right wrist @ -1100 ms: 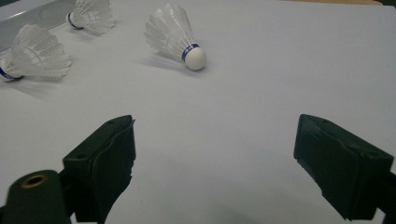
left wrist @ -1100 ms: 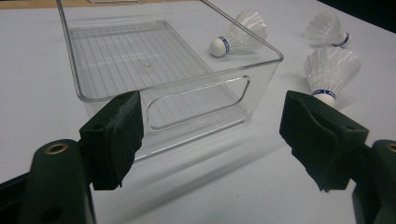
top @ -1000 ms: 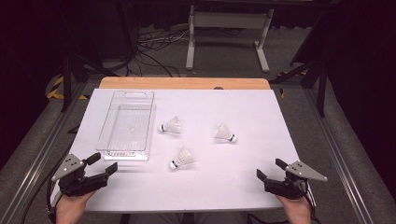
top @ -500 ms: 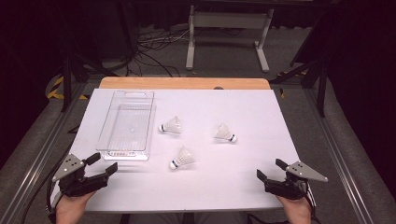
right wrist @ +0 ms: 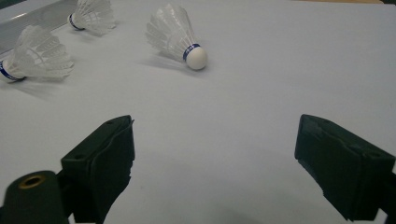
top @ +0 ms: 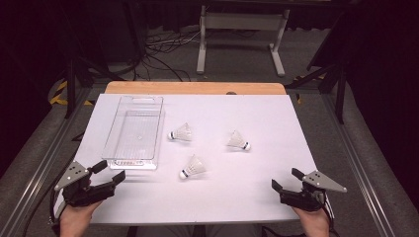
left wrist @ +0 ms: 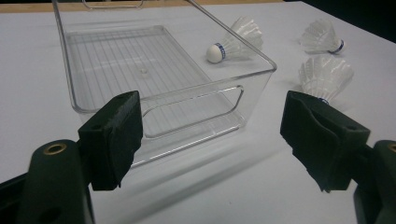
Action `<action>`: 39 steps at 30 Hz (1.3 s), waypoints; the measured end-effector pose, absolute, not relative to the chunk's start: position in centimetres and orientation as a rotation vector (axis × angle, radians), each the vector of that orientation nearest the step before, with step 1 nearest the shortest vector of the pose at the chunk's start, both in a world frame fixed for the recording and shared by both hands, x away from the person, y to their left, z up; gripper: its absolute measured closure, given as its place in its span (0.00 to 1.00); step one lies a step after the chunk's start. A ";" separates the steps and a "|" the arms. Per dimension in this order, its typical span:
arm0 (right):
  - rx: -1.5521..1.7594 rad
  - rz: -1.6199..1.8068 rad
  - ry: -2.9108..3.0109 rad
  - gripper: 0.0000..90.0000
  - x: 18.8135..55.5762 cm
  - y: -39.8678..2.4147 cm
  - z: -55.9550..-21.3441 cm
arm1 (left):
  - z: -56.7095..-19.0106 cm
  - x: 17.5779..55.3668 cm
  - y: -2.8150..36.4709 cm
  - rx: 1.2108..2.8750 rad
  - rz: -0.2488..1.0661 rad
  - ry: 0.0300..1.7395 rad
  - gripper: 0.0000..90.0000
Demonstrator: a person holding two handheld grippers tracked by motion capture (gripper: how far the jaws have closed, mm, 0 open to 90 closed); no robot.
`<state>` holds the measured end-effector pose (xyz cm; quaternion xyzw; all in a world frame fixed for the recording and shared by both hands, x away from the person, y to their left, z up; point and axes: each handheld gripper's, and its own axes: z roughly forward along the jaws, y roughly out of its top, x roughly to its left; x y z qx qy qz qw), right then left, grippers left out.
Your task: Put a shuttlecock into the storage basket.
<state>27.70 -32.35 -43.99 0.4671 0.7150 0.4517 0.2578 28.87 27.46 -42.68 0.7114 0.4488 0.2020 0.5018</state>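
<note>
Three white shuttlecocks lie on the white table (top: pixel 237 197): one beside the bin (top: pixel 181 133), one nearer the front (top: pixel 193 167), one to the right (top: pixel 238 140). A clear plastic bin (top: pixel 114 132) stands empty at the left. My left gripper (top: pixel 111 171) rests open at the front left, just short of the bin's near wall (left wrist: pixel 196 100), with nothing between its jaws (left wrist: pixel 210 135). My right gripper (top: pixel 285 178) sits open at the front right, empty (right wrist: pixel 215 158), facing the right shuttlecock (right wrist: pixel 175 35) a short way off.
A bare wooden strip (top: pixel 197 88) runs along the table's far edge. Metal rails (top: pixel 44 163) flank the table on both sides. Behind it stand a white frame (top: pixel 239 22) and floor cables (top: pixel 163 44). The other shuttlecocks (right wrist: pixel 39 58) (right wrist: pixel 93 16) lie toward the bin.
</note>
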 end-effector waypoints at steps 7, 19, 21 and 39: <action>1.271 1.225 1.940 0.14 27.7 -32.4 -44.0 | -42.3 29.1 27.1 1.726 0.474 1.065 0.25; 1.269 1.226 1.944 0.14 27.8 -32.3 -44.1 | -41.8 29.2 26.5 1.729 0.476 1.056 0.25; 1.269 1.226 1.944 0.14 27.8 -32.3 -44.1 | -41.7 29.2 26.4 1.729 0.475 1.052 0.25; 1.272 1.230 1.944 0.14 27.8 -32.4 -44.1 | -40.9 29.6 25.5 1.729 0.467 1.010 0.25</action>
